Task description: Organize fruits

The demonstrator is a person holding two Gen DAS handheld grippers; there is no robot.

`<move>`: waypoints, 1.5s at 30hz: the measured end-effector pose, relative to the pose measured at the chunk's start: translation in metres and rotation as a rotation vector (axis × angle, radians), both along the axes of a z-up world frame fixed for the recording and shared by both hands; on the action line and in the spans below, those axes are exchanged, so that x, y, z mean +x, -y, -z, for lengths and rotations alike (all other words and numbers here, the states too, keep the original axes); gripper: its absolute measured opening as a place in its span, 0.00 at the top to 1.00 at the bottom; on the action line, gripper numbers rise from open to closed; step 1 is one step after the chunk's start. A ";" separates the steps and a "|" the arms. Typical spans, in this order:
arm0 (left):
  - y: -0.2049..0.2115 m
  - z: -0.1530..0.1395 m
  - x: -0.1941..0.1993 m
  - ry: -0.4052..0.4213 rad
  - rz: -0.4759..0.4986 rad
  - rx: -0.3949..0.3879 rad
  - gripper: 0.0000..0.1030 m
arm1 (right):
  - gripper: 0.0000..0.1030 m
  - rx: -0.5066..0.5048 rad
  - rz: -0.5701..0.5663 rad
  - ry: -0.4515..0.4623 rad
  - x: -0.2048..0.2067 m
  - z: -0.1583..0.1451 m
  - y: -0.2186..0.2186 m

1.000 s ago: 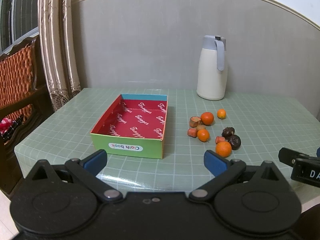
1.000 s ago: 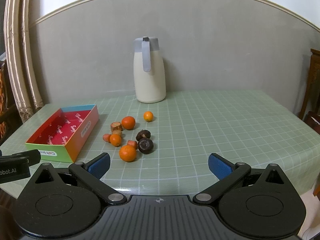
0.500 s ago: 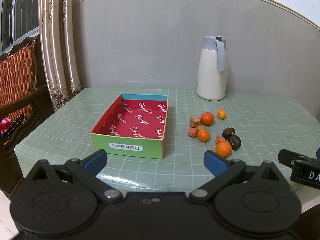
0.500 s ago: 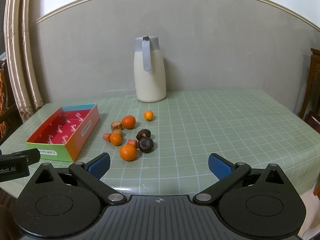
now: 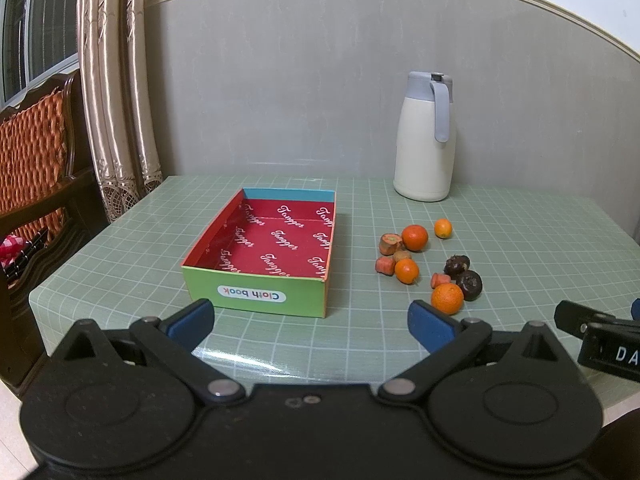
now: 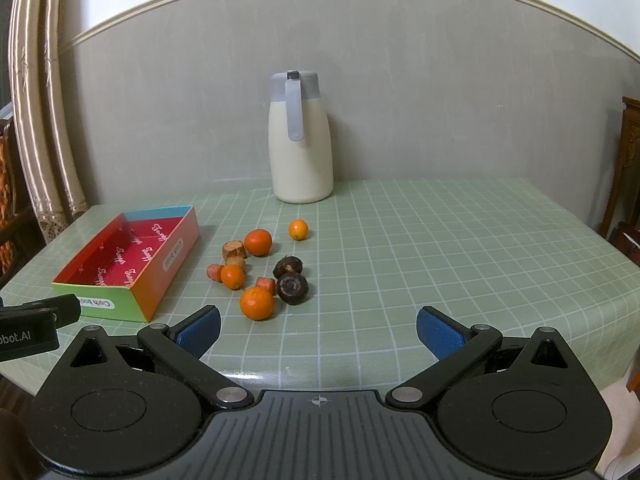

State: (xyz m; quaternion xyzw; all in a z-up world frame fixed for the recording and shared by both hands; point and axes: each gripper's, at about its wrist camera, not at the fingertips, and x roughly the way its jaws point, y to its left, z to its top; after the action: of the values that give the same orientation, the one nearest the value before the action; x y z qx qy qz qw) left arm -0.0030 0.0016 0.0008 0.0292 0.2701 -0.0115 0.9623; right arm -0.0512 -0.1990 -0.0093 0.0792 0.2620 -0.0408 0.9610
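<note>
An empty open box with a red patterned inside and green front wall sits on the green checked table; it also shows in the right wrist view. To its right lies a cluster of fruit: several oranges, the nearest one, two dark round fruits, and small carrot-like pieces. My left gripper is open and empty near the table's front edge, facing the box. My right gripper is open and empty, in front of the fruit.
A cream thermos jug stands at the back by the grey wall. A wooden chair and curtains are left of the table. Another wooden chair is at the right.
Both views have crept very slightly forward; nothing on the table has moved and both grippers stay open.
</note>
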 end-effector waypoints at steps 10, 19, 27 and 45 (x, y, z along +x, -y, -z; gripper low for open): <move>0.000 0.000 0.000 0.000 -0.001 -0.002 0.06 | 0.00 0.001 -0.001 -0.002 0.001 0.001 0.001; 0.000 0.000 0.000 0.001 0.000 -0.002 0.06 | 0.00 0.000 0.000 -0.004 0.002 0.001 0.002; 0.003 0.002 0.002 0.000 0.011 0.008 0.06 | 0.00 0.006 0.009 -0.005 0.005 0.004 0.006; 0.044 0.031 0.024 0.000 0.196 0.130 0.06 | 0.00 -0.010 0.134 0.021 0.017 0.026 0.042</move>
State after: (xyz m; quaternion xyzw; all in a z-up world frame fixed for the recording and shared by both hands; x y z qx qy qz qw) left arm 0.0211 -0.0425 -0.0306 0.1177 0.2660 -0.0882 0.9527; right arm -0.0345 -0.2411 -0.0353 0.0922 0.2457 -0.1053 0.9592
